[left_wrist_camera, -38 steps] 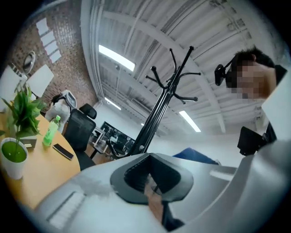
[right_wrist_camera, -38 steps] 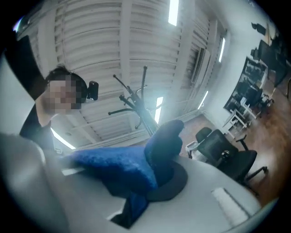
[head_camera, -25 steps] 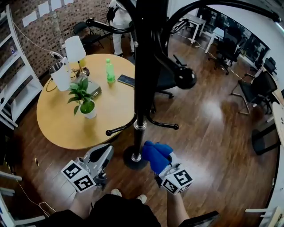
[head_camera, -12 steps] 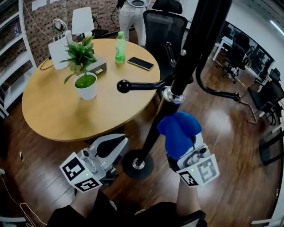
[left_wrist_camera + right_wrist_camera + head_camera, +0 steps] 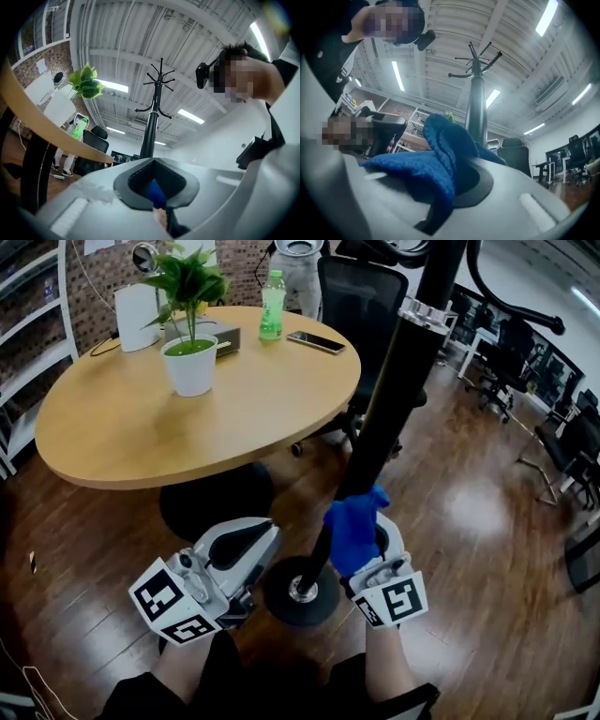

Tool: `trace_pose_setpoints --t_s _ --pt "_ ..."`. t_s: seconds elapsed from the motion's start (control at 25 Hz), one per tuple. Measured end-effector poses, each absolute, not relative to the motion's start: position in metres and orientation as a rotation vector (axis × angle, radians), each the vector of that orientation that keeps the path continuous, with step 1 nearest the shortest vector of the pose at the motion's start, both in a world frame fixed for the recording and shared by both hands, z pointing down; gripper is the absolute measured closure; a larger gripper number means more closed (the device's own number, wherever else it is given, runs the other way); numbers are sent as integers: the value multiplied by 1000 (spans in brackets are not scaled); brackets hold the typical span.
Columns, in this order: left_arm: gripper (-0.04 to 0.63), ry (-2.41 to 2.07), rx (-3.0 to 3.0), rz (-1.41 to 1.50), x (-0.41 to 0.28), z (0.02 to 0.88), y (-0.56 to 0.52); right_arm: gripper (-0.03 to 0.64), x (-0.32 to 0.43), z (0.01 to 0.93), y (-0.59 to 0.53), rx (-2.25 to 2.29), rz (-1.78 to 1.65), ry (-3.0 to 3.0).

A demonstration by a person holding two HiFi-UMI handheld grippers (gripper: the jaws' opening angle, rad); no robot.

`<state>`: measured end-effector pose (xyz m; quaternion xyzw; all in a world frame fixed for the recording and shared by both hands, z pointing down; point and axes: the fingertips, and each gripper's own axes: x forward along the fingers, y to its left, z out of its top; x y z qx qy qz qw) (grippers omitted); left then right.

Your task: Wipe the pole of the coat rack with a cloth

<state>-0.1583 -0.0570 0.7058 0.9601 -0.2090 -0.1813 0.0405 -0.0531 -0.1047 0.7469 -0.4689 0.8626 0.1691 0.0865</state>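
The head view looks steeply down from above at the floor [image 5: 487,521], close to the coat rack pole [image 5: 380,427]. Both gripper views look upward from low, sharing this pole and the ceiling [image 5: 140,47].

The grey left tongs [image 5: 152,161], jaws meeting at their tips, point up at a tall black metal coat-rack pole [image 5: 151,129]. A tan wooden tabletop [image 5: 47,129] curves at left beneath a leafy green plant [image 5: 86,82].

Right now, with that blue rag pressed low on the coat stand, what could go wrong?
The right tool presses the blue cloth against the pole while the left tool hangs free beside the base, so a hard push might rock the pole. The cloth is loosely bunched, with folds hanging out; it could slip loose during a stroke.
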Motion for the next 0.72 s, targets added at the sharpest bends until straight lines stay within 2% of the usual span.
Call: trace_pose_setpoints --t_s 0.72 --pt "595 -675 2905 -433 -164 750 -54 595 -71 1027 -122 -1541 -276 2790"
